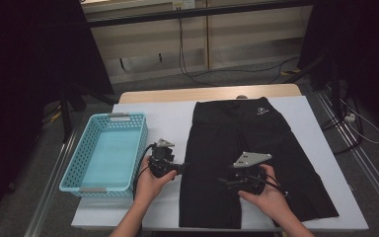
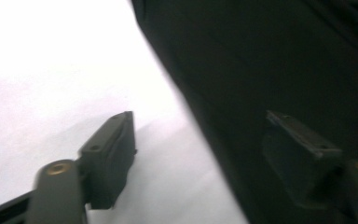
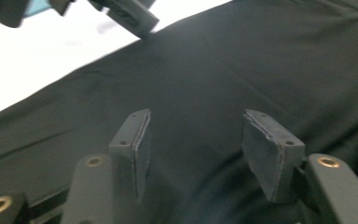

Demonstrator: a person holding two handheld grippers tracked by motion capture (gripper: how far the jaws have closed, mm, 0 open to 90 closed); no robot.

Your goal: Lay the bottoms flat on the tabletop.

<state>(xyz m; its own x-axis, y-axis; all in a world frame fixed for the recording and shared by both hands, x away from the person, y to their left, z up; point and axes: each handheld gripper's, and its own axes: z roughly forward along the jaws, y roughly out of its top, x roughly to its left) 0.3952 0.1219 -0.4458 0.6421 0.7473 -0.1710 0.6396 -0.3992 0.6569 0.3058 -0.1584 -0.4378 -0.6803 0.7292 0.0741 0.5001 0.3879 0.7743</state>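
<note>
Black shorts (image 1: 249, 163) lie flat on the white table (image 1: 168, 118), a blue basket (image 1: 106, 150) to their left. The left tongs (image 1: 183, 167) stand open astride the shorts' left edge, gripping nothing. The right tongs (image 1: 223, 181) hover open over the cloth, empty. Folding seems about to begin; next, both must pinch an edge.

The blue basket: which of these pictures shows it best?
The high view: the blue basket sits whole on the white table, left of the black shorts, with nothing visible inside it. The right gripper view catches just a blue sliver at its top left corner. The left gripper view looks at the table and the shorts instead.
</note>
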